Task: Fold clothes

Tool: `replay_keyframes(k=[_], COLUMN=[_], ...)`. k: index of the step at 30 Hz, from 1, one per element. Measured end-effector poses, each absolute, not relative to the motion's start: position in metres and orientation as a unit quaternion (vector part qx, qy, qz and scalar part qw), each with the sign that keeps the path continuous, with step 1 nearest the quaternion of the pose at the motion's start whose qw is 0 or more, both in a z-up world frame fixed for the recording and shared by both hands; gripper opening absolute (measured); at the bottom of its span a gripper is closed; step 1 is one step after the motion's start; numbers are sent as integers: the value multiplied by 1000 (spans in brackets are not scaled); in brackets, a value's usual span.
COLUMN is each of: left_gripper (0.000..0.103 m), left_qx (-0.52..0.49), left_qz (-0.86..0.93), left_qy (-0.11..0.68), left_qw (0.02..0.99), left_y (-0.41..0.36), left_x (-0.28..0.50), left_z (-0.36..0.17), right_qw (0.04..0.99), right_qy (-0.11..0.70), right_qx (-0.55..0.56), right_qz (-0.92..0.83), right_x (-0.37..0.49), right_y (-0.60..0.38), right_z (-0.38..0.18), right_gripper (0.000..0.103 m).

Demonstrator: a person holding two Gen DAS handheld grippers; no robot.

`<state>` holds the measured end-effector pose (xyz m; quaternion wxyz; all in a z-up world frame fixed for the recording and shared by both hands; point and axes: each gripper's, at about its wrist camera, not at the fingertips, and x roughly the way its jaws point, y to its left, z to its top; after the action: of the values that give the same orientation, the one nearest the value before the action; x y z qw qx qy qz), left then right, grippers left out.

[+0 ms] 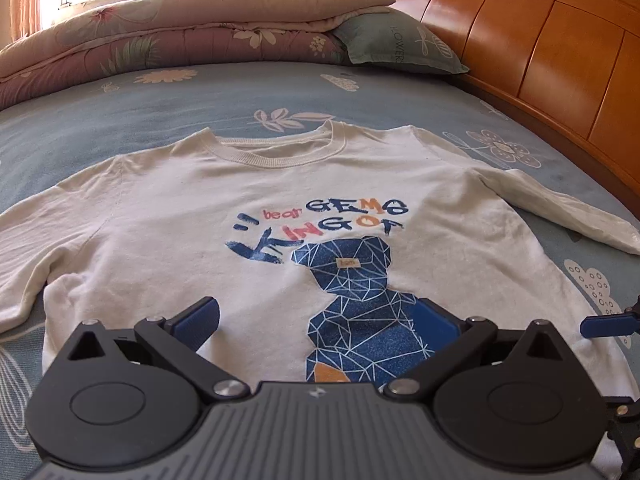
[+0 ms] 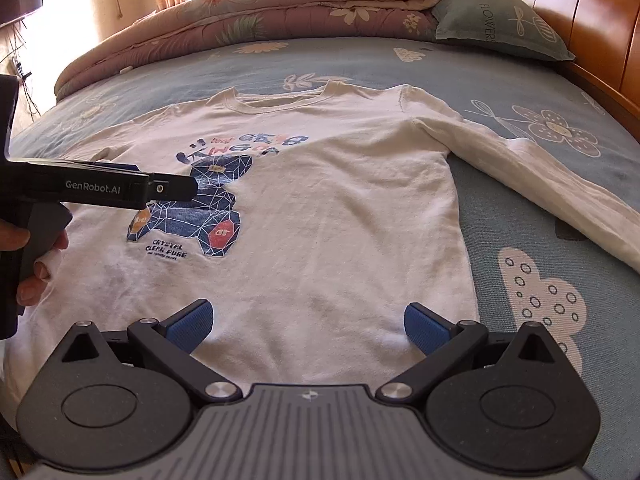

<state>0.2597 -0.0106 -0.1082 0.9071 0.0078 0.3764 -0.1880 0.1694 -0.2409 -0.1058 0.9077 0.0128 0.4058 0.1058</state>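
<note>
The white long-sleeved shirt lies flat and face up on the bed, collar away from both tools and hem nearest them, so its long axis runs straight ahead of each camera. Starting at the left, one sleeve stretches out toward the left edge of the bed, and the left tool hangs over the lower middle of the body, above the blue bear print, its blue pads spread wide with only cloth showing between them and nothing gripped (whether they brush the fabric I cannot tell). Further right, the right tool sits over the plain right half of the body near the hem, likewise spread wide and holding nothing. The right sleeve lies out straight and slanting away to the right, nearer this tool than the other. Spread flat like this, the shirt shows no fold anywhere in view, and each sleeve lies on its own tool's side
</note>
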Motion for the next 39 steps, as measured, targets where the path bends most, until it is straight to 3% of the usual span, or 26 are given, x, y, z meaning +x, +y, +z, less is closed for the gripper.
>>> replay_keyframes(k=[5,12,26,39], left_gripper=[102,102,102,102], left_qx=[24,15,2,28], left_qz=[-184,-184,-156,-147], left_qy=[376,383,402,404], left_qw=[908,905,902,902], left_y=[-12,-9,9,2], left_x=[258,257,268,266], left_z=[-111,-103,-101,-107], right_qw=[905,909,889,878], right_qy=[411,408,390,415], right_qx=[-50,-30,-15,90], right_qz=[103,82,238,220], right_x=[152,136,171,123], right_y=[-249,-263,-191,-249], right_z=[-118,-113,-113,-98], right_gripper=[103,103,103,103])
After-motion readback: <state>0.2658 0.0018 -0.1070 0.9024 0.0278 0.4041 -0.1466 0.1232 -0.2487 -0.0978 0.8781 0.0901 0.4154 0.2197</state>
